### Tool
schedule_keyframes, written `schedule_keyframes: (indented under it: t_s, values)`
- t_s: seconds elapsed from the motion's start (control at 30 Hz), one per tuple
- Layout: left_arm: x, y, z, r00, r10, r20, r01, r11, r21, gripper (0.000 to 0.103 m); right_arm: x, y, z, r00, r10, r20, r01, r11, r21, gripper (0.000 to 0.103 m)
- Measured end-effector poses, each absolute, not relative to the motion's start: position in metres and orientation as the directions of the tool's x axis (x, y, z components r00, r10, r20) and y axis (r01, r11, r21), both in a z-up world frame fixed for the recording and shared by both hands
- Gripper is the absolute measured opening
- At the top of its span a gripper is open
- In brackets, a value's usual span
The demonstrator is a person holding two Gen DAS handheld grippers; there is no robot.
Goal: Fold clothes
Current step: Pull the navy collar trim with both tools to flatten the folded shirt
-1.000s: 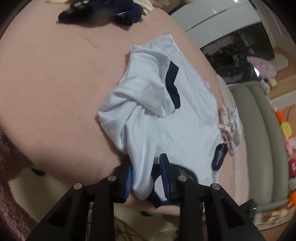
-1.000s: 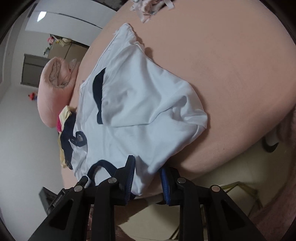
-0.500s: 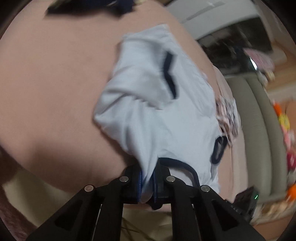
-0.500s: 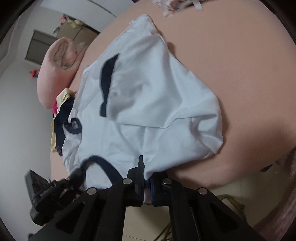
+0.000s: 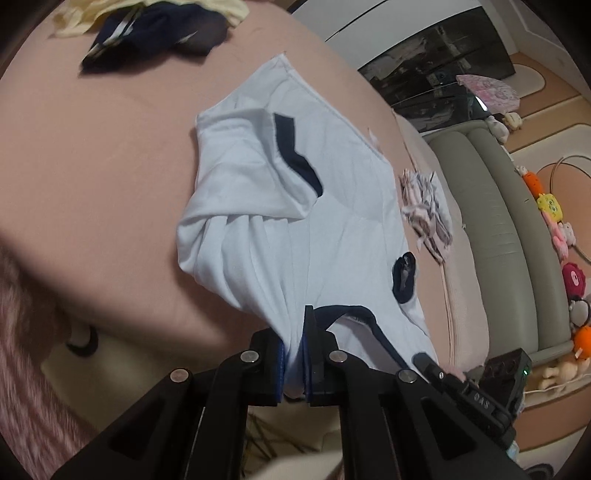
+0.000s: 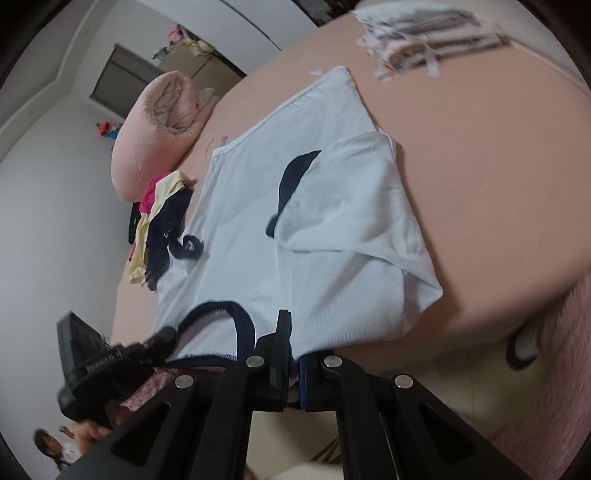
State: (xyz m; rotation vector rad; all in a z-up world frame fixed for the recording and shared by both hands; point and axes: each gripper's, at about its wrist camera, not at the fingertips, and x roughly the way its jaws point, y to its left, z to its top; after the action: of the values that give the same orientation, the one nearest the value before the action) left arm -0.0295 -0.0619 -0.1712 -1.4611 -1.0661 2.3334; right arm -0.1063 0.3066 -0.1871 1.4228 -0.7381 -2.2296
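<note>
A white T-shirt with navy collar and sleeve trim lies on the pink bed, both sleeves folded inward; it also shows in the right wrist view. My left gripper is shut on the shirt's shoulder edge beside the navy collar at the bed's near edge. My right gripper is shut on the other shoulder edge, right of the collar. The left gripper's body shows at lower left in the right wrist view.
A pile of navy and yellow clothes lies on the bed beyond the shirt. A striped folded garment lies by the shirt's hem side. A rolled pink quilt sits at the bed's far end. A grey-green sofa stands beside the bed.
Both grippers went from open around the shirt's shoulder edges to shut on them. The shoulder end of the shirt is drawn slightly toward the bed's near edge.
</note>
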Motion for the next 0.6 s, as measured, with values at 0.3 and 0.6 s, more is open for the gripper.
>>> schedule_keyframes:
  t_s: [0.3, 0.6]
  values:
    - [-0.038, -0.051, -0.155, -0.468, 0.495, -0.732, 0.129, -0.781, -0.611, 0.006, -0.109, 0.327, -0.192, -0.412, -0.592, -0.693, -0.028, -0.752, 0.659, 0.001]
    - [-0.129, -0.046, -0.097, -0.484, 0.472, -0.737, -0.047, -0.855, -0.517, 0.006, -0.200, 0.311, -0.144, -0.432, -0.611, -0.663, 0.089, -0.761, 0.643, 0.002]
